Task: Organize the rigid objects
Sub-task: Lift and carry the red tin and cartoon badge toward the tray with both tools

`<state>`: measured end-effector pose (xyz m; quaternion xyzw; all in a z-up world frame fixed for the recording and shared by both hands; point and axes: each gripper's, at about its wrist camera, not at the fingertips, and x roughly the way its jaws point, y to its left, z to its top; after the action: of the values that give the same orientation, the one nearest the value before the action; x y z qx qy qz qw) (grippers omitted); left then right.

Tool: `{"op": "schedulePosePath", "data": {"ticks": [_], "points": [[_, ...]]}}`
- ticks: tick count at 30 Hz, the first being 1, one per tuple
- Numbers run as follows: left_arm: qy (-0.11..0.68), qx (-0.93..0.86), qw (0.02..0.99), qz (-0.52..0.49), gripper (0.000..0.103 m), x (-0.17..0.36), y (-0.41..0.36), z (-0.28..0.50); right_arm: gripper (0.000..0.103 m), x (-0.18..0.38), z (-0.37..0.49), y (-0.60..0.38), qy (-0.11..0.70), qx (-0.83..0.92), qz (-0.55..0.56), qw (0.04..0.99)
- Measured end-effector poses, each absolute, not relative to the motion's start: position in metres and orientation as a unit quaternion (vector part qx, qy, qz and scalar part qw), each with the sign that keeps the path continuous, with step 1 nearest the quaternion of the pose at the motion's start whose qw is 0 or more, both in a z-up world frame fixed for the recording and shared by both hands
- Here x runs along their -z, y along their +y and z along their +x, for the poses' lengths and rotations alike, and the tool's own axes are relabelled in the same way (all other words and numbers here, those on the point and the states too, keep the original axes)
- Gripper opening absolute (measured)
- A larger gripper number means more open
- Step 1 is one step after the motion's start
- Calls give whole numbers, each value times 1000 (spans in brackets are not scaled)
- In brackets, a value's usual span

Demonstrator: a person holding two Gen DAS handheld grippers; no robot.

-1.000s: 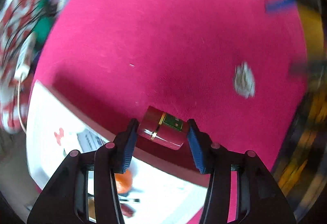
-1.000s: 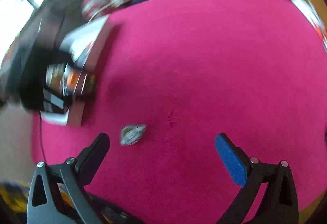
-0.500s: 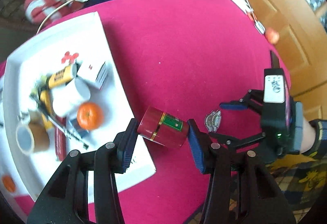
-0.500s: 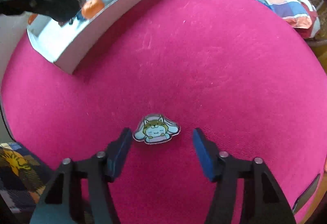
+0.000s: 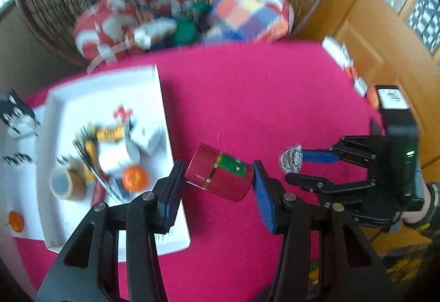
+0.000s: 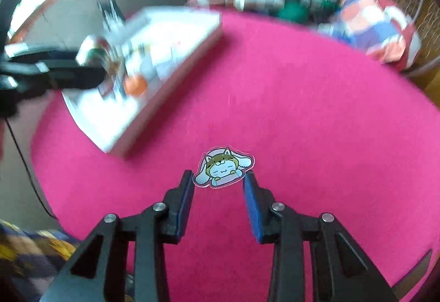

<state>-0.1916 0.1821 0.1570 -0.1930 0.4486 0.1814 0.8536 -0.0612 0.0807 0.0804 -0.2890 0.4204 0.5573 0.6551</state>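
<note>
Two tools: the left tool (image 5: 217,183) is clamped on a red tin (image 5: 220,173); the right tool (image 6: 218,183) has its jaws drawn in around a cartoon sticker (image 6: 223,167).
Landmark: the white tray (image 5: 173,230) lying on the pink surface (image 5: 261,98).
Just changed, left: the tin has risen off the surface beside the tray and now hangs tilted above the tray's near corner, with the tray's contents coming into view below it.
Just changed, right: the jaws have just been closing from wide open; the sticker now sits between the tips.
Meaning: the tin looks ready to go into the tray, and the sticker appears next in line.
Tin: held across its two ends, label up, just beside the tray's right rim.
Sticker: flat on the surface, well to the right of the tray, at the very tips of the right tool.
Right grip: the pads flank the sticker's lower edge; whether they press it cannot be told.
Tray contents: an orange (image 5: 135,178), a tape roll (image 5: 64,184) and blurred small items.
</note>
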Motion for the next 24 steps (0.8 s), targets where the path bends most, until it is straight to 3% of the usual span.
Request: {"op": "schedulePosePath", "data": {"ticks": [13,24], "points": [[301,-297,894,-148,48,-287,180,-213,36,-280,-70,73,241,-665,-133,694],[228,-432,859,-154,48,-331,191,-289,36,-343,-114,61,157,-727,-68,665]]}}
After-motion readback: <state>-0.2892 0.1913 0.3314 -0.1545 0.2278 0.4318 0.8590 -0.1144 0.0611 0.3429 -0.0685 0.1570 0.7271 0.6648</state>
